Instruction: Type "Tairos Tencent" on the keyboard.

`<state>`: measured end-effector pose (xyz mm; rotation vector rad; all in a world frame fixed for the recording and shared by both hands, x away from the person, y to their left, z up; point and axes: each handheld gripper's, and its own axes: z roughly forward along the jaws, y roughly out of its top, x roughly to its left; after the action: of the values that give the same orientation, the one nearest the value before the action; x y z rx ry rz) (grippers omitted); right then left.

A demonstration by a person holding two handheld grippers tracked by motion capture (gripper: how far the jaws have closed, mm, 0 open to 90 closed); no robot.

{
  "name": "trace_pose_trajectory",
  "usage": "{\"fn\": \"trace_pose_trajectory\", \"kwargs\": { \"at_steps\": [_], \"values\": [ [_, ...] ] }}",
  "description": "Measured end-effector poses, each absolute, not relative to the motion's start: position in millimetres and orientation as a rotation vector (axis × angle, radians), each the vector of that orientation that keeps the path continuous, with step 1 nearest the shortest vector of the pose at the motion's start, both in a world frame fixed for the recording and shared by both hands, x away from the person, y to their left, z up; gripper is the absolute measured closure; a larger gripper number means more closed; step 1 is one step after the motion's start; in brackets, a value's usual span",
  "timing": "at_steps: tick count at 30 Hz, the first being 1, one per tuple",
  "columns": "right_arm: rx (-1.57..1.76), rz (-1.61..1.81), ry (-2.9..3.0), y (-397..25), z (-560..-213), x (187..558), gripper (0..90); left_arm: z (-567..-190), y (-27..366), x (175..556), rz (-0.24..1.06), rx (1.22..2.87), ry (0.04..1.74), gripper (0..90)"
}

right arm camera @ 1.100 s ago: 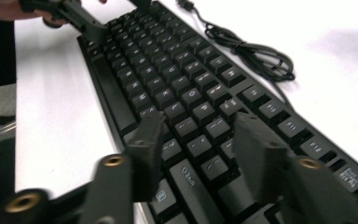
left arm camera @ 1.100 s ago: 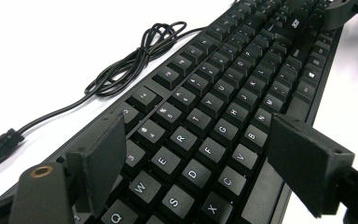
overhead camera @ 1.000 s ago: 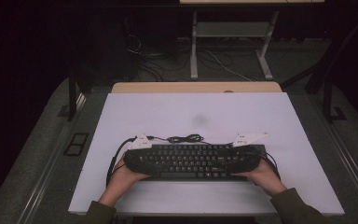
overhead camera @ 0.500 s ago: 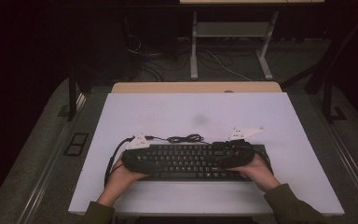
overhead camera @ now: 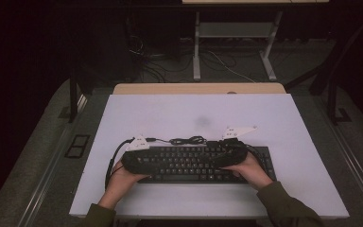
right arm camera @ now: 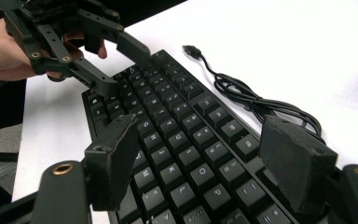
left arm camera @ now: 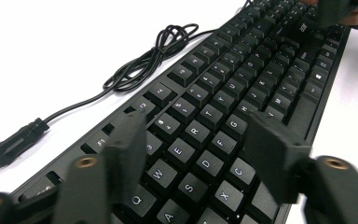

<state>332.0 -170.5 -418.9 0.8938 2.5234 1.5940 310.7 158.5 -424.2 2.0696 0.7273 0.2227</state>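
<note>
A black keyboard (overhead camera: 196, 163) lies lengthwise on the white tabletop (overhead camera: 170, 113), its cable (overhead camera: 189, 140) coiled just behind it. My left gripper (overhead camera: 144, 161) hovers open over the keyboard's left end; in the left gripper view its jaws (left arm camera: 198, 135) straddle the letter keys (left arm camera: 242, 79). My right gripper (overhead camera: 222, 158) hangs open above the keys right of the middle, pointing left. In the right gripper view its jaws (right arm camera: 200, 140) spread over the keyboard (right arm camera: 177, 121), and the left gripper (right arm camera: 112, 60) shows open at the far end. Neither gripper holds anything.
The cable (left arm camera: 144, 65) ends in a loose USB plug (left arm camera: 14, 142) on the bare white surface behind the keyboard's left end. A wooden table edge (overhead camera: 198, 88) lies beyond the white top, with desk legs and floor cables farther back.
My right gripper has moved left from the keyboard's right end to above the keys near the middle. The left gripper has stayed at the left end.
</note>
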Motion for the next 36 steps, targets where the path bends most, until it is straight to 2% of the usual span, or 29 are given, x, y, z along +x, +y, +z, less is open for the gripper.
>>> {"fn": "trace_pose_trajectory", "kwargs": {
  "at_steps": [4, 18, 36],
  "values": [
    [0.887, 1.598, 2.52, -166, -419, 334, 27.5, -425, 158, 312, 0.219, 2.071, 0.739, 49.8],
    [0.851, 1.595, 2.533, -158, -420, 335, 27.1, -426, 156, 317, 0.21, 2.113, 0.73, 89.0],
    [0.824, 1.585, 2.543, -155, -422, 335, 27.0, -434, 148, 324, 0.2, 2.15, 0.72, 89.0]
  ]
}}
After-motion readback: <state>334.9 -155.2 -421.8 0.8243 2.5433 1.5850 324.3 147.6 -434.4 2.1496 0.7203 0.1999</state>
